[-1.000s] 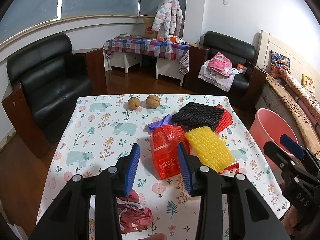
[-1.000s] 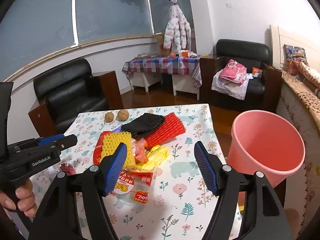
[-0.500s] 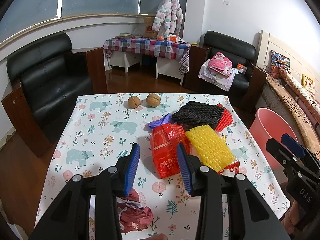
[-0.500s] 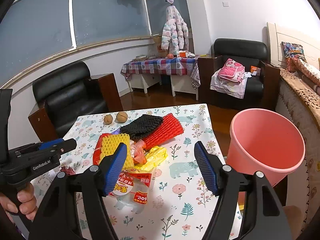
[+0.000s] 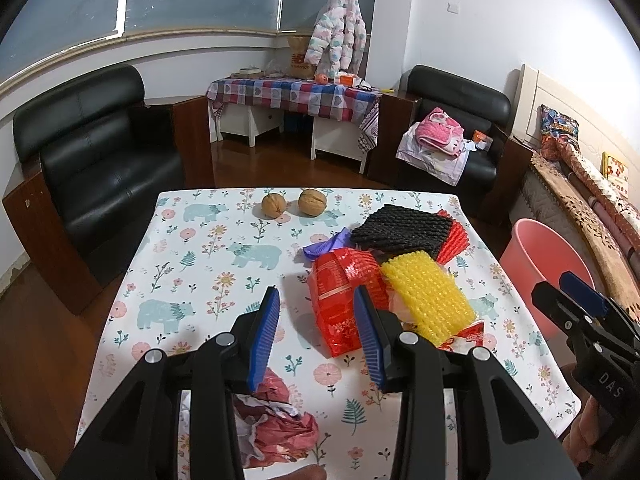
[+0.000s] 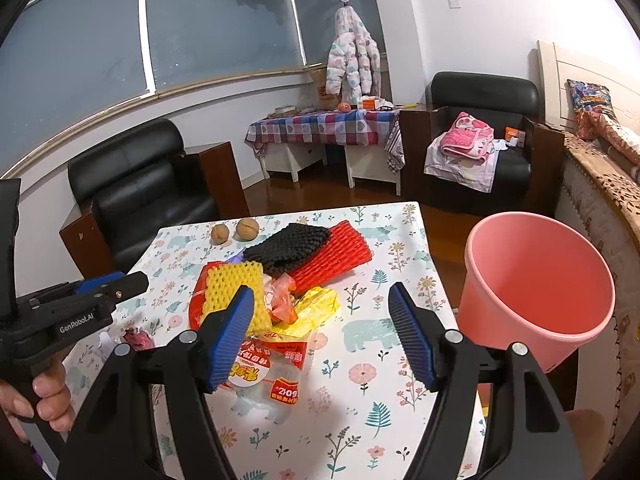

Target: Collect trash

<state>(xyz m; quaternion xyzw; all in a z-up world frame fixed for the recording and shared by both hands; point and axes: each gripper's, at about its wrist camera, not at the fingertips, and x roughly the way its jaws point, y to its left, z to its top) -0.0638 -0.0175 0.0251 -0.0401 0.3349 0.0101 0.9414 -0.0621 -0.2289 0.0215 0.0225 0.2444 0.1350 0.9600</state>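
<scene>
Nothing had yet been collected: both claws, left claw [image 5: 316,332] and right claw [image 6: 322,338], were held released above the bench [image 6: 400,376]; the red wrapper [image 5: 340,300] should be grasped first

Red foam net [image 6: 336,258] half under black net [image 6: 288,246]; wrapper print [image 6: 256,368] unreadable.

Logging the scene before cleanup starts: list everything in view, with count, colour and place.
walnuts: 2, brown, table's far edge
foam nets: 3, yellow, black, red, table centre
red bag: 1, left of yellow net
yellow wrapper: 1, right of yellow net
labelled clear packet: 1, near edge
crumpled red paper: 1, near left
bucket: 1, pink, right of table
floral table: 1
armchairs: 2, black, behind
left gripper: open, empty
right gripper: open, empty
</scene>
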